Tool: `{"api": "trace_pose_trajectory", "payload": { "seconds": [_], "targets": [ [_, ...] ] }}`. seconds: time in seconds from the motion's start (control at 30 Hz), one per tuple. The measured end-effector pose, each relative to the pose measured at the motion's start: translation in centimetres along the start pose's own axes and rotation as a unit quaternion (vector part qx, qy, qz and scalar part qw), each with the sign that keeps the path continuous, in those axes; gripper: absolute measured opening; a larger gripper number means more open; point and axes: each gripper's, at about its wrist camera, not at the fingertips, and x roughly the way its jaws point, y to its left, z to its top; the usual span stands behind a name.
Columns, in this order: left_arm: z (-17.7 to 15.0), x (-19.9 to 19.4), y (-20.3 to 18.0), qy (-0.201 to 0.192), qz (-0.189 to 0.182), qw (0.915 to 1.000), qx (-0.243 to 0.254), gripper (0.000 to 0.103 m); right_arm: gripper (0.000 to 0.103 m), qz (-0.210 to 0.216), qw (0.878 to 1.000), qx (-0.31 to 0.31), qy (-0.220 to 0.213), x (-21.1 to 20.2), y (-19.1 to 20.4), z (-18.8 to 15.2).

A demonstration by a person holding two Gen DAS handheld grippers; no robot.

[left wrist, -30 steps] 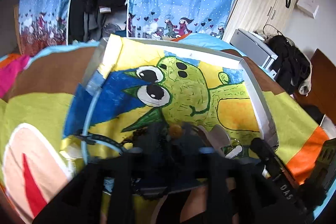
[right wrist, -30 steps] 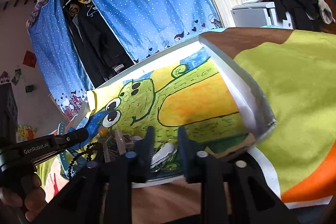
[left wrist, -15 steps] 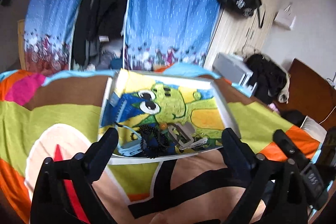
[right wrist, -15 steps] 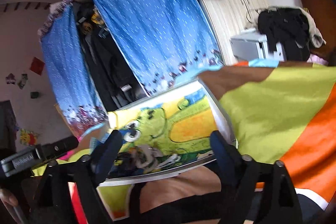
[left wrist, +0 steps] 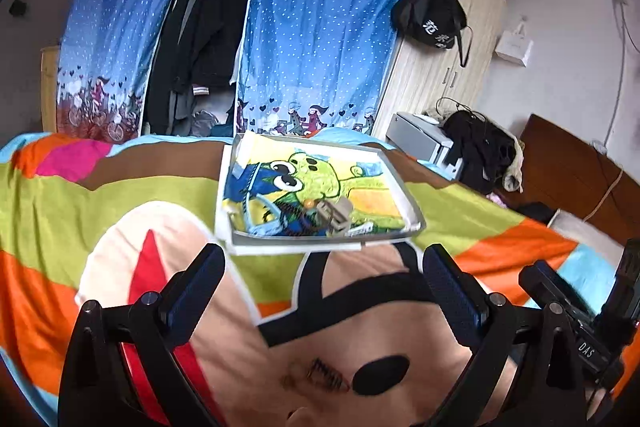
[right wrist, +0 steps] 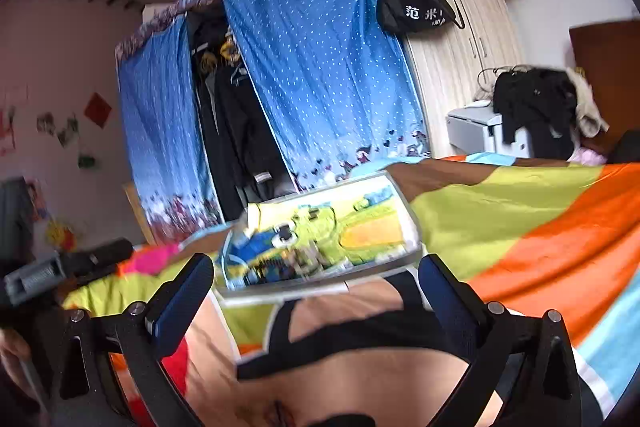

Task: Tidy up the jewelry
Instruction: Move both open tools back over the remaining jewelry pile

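Left gripper (left wrist: 320, 271): my fingers spread wide, holding nothing.
Right gripper (right wrist: 316, 279): likewise released, bare.
Jewelry (left wrist: 316, 217): heaped at the tray's (left wrist: 320, 245) near edge, frame centre, on the blanket (left wrist: 100, 195).

Soft, even daylight fills the room, no harsh shadows or glare, and both fisheye views bend hard at the rim with black corners. The left view is fairly crisp ahead of the left gripper (left wrist: 322, 267). The right view is smeared with motion blur, so the tray (right wrist: 412, 227) just beyond the right gripper (right wrist: 316, 277) goes mushy.
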Motion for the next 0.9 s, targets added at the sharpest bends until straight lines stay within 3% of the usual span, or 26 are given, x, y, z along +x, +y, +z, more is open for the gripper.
{"api": "trace_pose_trajectory", "payload": {
  "seconds": [0.33, 0.47, 0.6, 0.73, 0.9],
  "targets": [
    [-6.3, -3.4, 0.6, 0.011, 0.035, 0.9977, 0.058, 0.097, 0.103, -0.021, 0.998, -0.021, 0.053, -2.7, 3.3, -4.9],
    [-8.4, -4.4, 2.1, 0.009, 0.029, 0.9987, 0.041, 0.097, 0.103, -0.048, 0.995, -0.026, 0.079, -3.6, 4.1, -6.8],
    [-10.5, -4.3, 3.3, 0.063, 0.009, 0.9979, 0.009, 0.097, 0.103, -0.060, 0.992, -0.010, 0.108, -4.1, 4.4, -8.6],
    [-11.7, -2.9, 3.6, 0.136, 0.000, 0.9907, -0.005, 0.097, 0.103, -0.053, 0.988, 0.028, 0.143, -4.1, 4.0, -9.9],
    [-12.4, -2.0, 3.1, 0.156, 0.001, 0.9877, 0.013, 0.097, 0.103, -0.072, 0.980, 0.034, 0.184, -3.0, 3.8, -10.9]
  ]
}}
